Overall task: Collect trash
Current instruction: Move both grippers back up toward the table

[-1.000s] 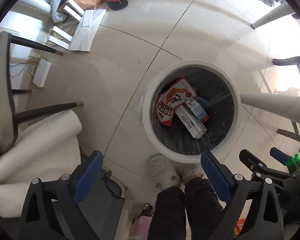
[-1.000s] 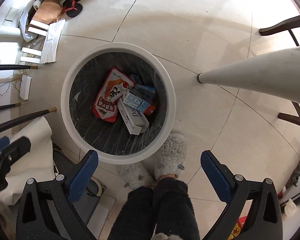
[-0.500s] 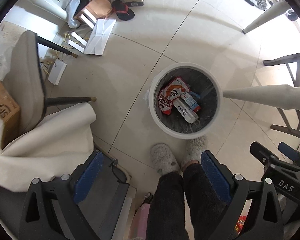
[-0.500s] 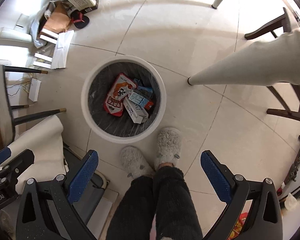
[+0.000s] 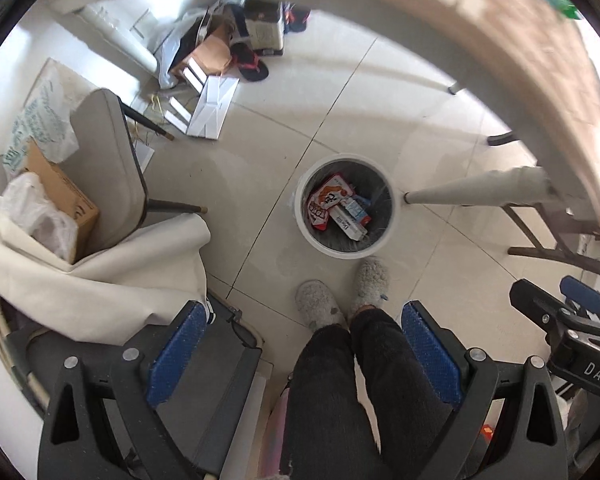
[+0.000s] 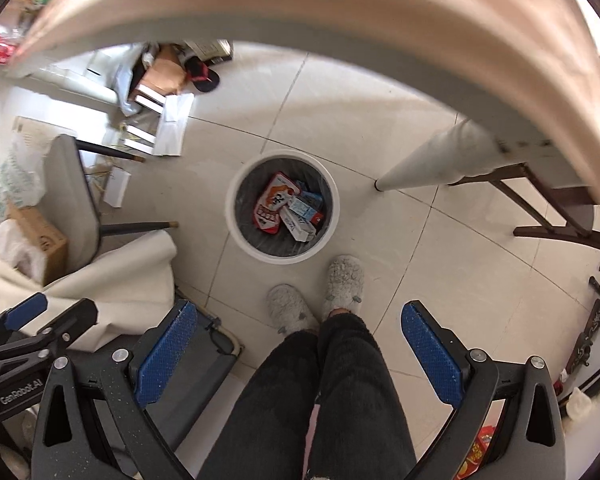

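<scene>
Trash bin (image 5: 346, 206) on the floor, by the person's slippers (image 6: 342, 280), holds a red snack bag (image 6: 274, 206) and small cartons (image 6: 300, 216) on its dark liner. Bin now much smaller in both views than a second ago: both grippers have lifted well up and away from it. Bench edge (image 6: 340, 4) now fills the top of frame. Left gripper (image 5: 300, 354) jaws spread wide, nothing between them; right gripper (image 6: 298, 354) likewise spread and empty. Likely the drop is done and the grippers are heading back to bench height for the next piece. Grey chair (image 5: 112, 168) and white cloth (image 5: 100, 272) sit at left.
</scene>
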Tool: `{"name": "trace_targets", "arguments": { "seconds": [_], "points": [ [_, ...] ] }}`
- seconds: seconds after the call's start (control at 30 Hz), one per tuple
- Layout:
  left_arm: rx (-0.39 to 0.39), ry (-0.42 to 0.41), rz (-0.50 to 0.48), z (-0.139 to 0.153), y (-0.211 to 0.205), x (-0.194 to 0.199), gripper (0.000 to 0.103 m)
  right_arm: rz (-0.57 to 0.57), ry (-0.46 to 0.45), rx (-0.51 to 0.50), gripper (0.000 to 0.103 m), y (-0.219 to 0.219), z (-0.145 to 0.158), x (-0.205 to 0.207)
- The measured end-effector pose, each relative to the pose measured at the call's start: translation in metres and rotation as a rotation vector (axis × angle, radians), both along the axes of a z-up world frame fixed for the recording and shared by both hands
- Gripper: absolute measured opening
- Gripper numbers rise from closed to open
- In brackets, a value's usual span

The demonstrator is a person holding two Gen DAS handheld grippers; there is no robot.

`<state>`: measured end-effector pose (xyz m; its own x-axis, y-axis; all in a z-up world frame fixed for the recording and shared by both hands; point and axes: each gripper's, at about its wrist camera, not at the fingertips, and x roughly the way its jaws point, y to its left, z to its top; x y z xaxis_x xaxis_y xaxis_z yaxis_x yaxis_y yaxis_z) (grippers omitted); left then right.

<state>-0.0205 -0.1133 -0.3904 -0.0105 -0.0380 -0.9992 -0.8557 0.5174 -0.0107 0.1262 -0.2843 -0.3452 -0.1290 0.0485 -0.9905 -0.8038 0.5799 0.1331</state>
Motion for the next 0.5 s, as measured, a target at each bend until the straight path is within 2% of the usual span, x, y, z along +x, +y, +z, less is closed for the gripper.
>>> {"name": "trace_targets", "arguments": {
  "seconds": [0.3, 0.5],
  "points": [
    [0.071, -0.089, 0.008, 0.085, -0.007, -0.004, 0.1, -0.009, 0.008, 0.087, 0.103, -0.023, 0.115, -0.003],
    [0.188, -0.151, 0.03, 0.133, 0.02, 0.03, 0.103, -0.06, 0.042, 0.177, 0.103, -0.01, 0.17, 0.027]
  ]
}}
